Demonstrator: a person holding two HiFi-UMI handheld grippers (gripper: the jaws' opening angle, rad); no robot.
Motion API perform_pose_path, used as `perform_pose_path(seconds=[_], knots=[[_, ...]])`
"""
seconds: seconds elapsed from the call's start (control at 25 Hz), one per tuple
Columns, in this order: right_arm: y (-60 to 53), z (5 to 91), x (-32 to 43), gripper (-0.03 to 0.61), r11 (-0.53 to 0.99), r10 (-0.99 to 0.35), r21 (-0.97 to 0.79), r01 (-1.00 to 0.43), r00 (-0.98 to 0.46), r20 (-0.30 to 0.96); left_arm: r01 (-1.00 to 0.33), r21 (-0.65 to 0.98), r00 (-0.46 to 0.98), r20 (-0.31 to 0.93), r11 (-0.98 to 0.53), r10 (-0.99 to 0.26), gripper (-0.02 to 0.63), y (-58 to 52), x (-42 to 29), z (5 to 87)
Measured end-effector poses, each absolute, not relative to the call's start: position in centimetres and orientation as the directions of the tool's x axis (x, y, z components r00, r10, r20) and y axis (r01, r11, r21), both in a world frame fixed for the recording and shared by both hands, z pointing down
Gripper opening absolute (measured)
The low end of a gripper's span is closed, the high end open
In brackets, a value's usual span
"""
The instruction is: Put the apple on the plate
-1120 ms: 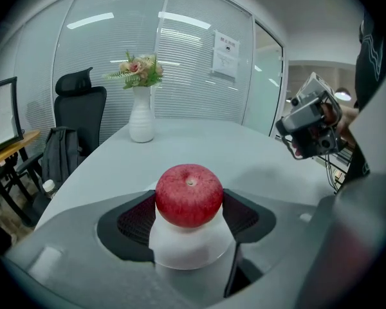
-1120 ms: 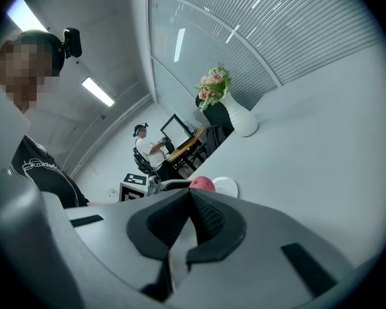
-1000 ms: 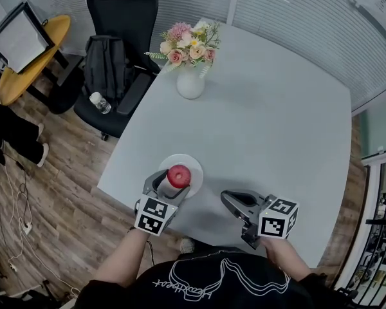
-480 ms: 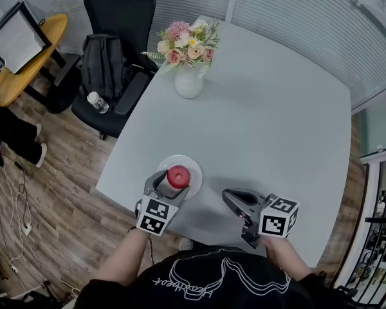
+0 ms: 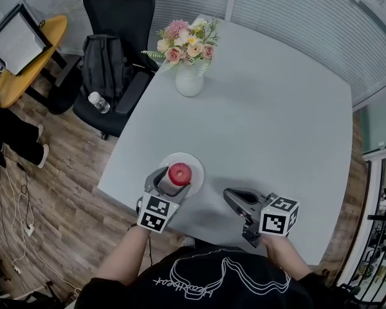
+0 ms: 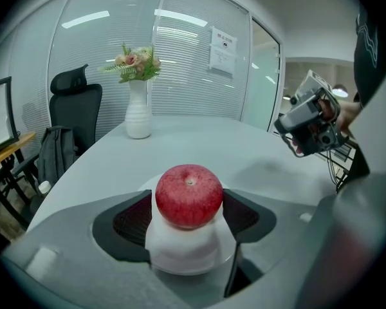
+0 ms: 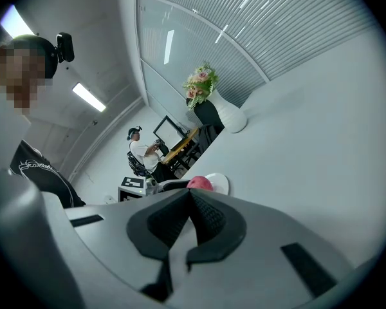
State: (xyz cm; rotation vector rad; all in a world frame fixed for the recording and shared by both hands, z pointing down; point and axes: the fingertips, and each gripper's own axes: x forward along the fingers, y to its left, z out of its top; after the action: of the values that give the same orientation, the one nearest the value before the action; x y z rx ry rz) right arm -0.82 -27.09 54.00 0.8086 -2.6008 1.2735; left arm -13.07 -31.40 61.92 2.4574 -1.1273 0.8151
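1. Looking steeply down from the head view, a pale grey table [image 5: 276, 108] fills the middle of the scene; the person's two forearms reach onto its near edge, each hand holding a gripper.
2. The left gripper [image 5: 174, 179] sits at the table's near left corner; its jaws are clamped on a red apple [image 5: 179, 173], one pad pressed against each side of the fruit.
3. In the left gripper view the apple [image 6: 188, 196] sits stem-up between the dark ribbed pads [image 6: 132, 221]; the white plate [image 6: 180, 255] lies directly beneath it; whether the apple's underside touches the plate cannot be made out.
4. From above, the plate [image 5: 194, 161] shows as a white round rim around the apple's far side, close to the table's left edge.
5. The right gripper [image 5: 232, 196] is held low over the table to the right of the plate, apart from it; its marker cube [image 5: 278, 215] faces up.
6. In the right gripper view the right gripper's [image 7: 190, 199] jaws are pressed together with nothing between them; the apple [image 7: 200, 184] and plate [image 7: 219, 183] peek out just beyond their tips.
7. At the table's far left corner stands a white vase [image 5: 190, 82] holding pink and yellow flowers [image 5: 183, 44], well apart from both grippers.
8. Left of the table, on a wooden floor [image 5: 58, 198], stands a black office chair [image 5: 119, 11] with a dark backpack [image 5: 106, 63] and a bottle [image 5: 99, 102] on its seat; farther left is a round yellow table [image 5: 19, 76] with a monitor [image 5: 18, 37] on it.
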Motion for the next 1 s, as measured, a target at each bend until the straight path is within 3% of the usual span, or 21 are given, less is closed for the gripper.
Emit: perform_pose_path(seconds=[0.56, 1.0], knots=[[-24.8, 53.0, -1.6, 0.008, 0.51, -0.422, -0.694, -0.508, -0.851, 0.313, -0.786, 0.051, 0.53, 0.566, -0.615, -0.631, 0.336, -29.6, -13.6, 59.3], [-23.2, 48.2, -3.7, 0.008, 0.675, -0.426, -0.551, -0.49, -0.869, 0.251, -0.72, 0.332, 0.694, 0.367, -0.61, -0.62, 0.323, -25.6, -13.7, 48.8]])
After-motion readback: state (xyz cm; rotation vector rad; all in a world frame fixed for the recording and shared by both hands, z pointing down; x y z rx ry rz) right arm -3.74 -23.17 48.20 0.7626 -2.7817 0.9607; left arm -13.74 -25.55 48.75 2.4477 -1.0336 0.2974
